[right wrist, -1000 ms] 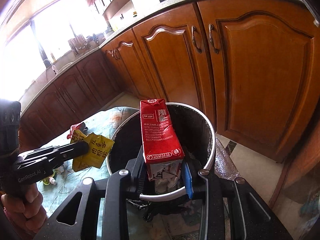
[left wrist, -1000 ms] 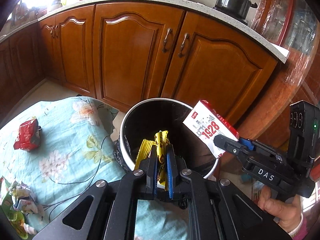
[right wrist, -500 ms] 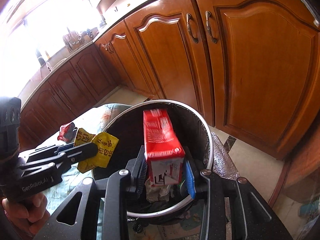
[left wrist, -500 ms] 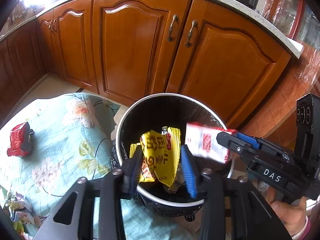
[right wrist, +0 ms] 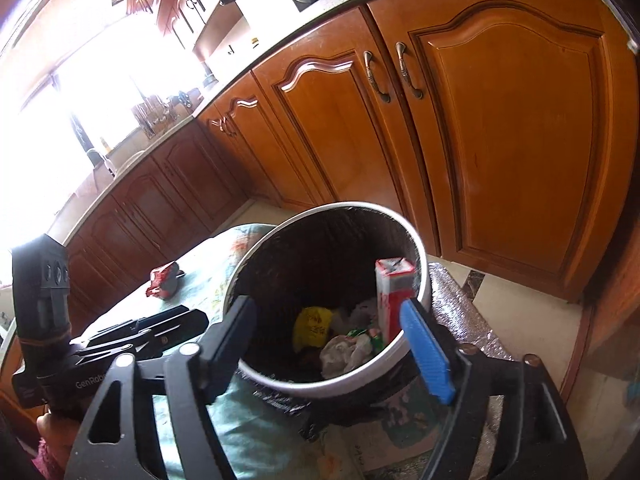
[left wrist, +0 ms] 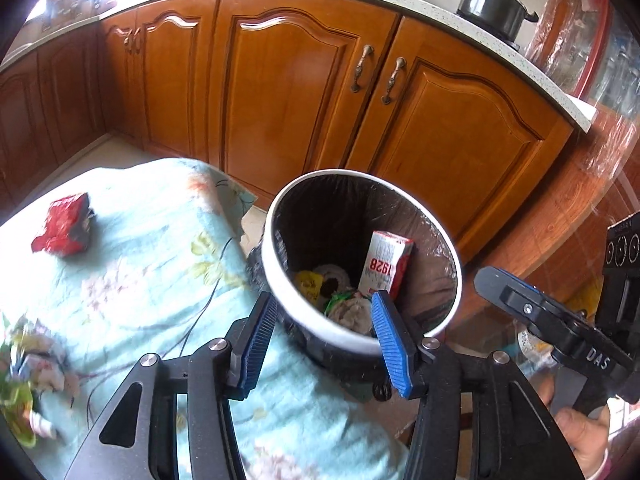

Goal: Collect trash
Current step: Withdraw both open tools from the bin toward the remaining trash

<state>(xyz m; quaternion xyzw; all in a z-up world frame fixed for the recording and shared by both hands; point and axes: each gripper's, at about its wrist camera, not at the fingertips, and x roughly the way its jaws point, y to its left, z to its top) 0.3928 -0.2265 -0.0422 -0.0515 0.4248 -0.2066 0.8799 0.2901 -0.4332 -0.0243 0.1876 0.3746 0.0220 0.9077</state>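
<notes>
A white-rimmed trash bin [left wrist: 276, 240] with a black liner stands beside the cloth-covered table. Inside it a red and white carton [left wrist: 384, 264] leans upright against the wall, next to a yellow wrapper [left wrist: 310, 282] and crumpled paper. My left gripper [left wrist: 322, 312] hovers over the bin's near rim, its jaws opening with nothing between them. My right gripper [right wrist: 327, 308] hangs above the same bin [right wrist: 424, 280], jaws opening wide and empty; below it lie the carton [right wrist: 394, 292] and the yellow wrapper [right wrist: 314, 324]. A red wrapper [left wrist: 62, 228] lies on the cloth.
Wooden cabinet doors [left wrist: 304, 92] stand close behind the bin under a speckled countertop with a black pot [left wrist: 490, 6]. The floral cloth [left wrist: 140, 280] covers the table; crumpled trash [left wrist: 24, 380] sits at its near left. A hand [left wrist: 580, 436] holds the right gripper.
Both grippers have opened. The yellow wrapper fell from the left one and the carton from the right one; both now lie inside the bin.
</notes>
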